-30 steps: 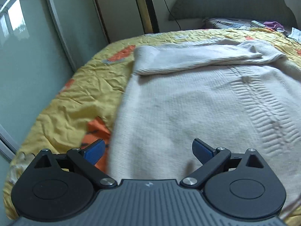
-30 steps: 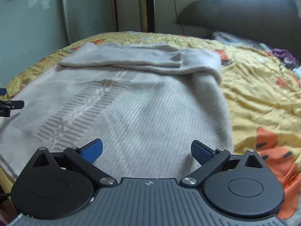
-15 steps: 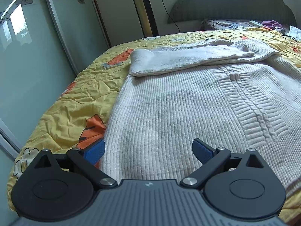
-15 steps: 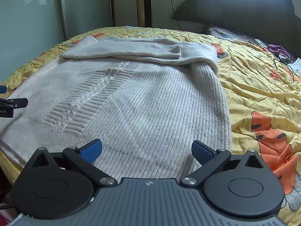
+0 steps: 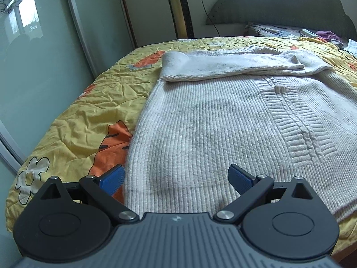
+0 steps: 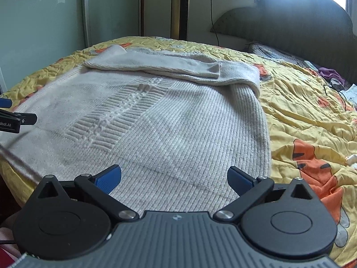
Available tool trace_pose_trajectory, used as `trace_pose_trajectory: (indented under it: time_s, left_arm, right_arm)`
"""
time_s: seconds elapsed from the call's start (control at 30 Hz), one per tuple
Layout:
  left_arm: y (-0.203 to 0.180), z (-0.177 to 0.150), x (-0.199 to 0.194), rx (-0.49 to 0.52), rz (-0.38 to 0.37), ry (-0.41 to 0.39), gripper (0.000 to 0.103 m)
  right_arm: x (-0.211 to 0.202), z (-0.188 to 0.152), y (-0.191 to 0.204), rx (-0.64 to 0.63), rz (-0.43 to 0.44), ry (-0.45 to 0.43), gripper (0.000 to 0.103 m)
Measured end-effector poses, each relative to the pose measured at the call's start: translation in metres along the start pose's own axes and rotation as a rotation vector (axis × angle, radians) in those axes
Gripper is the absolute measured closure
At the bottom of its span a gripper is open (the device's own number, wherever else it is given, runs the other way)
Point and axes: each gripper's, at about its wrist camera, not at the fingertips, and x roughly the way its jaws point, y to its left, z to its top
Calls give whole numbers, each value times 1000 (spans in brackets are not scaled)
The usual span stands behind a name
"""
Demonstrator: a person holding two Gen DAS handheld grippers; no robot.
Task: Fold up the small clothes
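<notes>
- Here the cream knit sweater [image 5: 223, 120] lies flat on the yellow bedspread [image 5: 89, 111], its sleeves folded across the far end.
- Left gripper [image 5: 176, 178] hangs over the near hem's left corner, fingers spread wide, holding nothing.
- Right gripper [image 6: 175, 177] is over the hem's right side, likewise spread and holding nothing.

**What the frames cut off or hide**

The sweater [image 5: 223, 120] runs off the right edge of the left wrist view, and its near hem sits hidden behind the left gripper [image 5: 176, 179] body. In the right wrist view the right gripper [image 6: 174, 178] covers the hem too; only a sliver of the left gripper [image 6: 13, 120] shows, cut by the left edge. Small items [image 6: 332, 78] by the headboard [image 6: 290, 26] are too small to identify
</notes>
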Motion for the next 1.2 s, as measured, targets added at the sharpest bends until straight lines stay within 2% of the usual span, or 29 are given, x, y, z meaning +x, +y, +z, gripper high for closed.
trace_pose_trajectory:
  time_s: [0.17,0.33,0.77,0.9,1.0,1.2]
  left_arm:
    - [3,0,1,-23,-1,9,3]
    - [2,-1,1,-16,-1,14,3]
    - [6,-5,3,-16,-23,32,3]
    - [13,-8,2,-9,-87,26,3]
    - [31,-8,2,-52,-145,23,3]
    - [79,-11,8,-209,-353,88,3]
  right_arm:
    - [-1,1,-2,16,21,-5,1]
    - [-1,-1,9,-39,34,0,1]
    - [-11,1,-3,34,57,-33,1]
    - [-12,1,-7,62,79,-43,2]
    - [-17,3,-14,86,108,-60,3]
    - [-33,1,-58,233,107,-98,4]
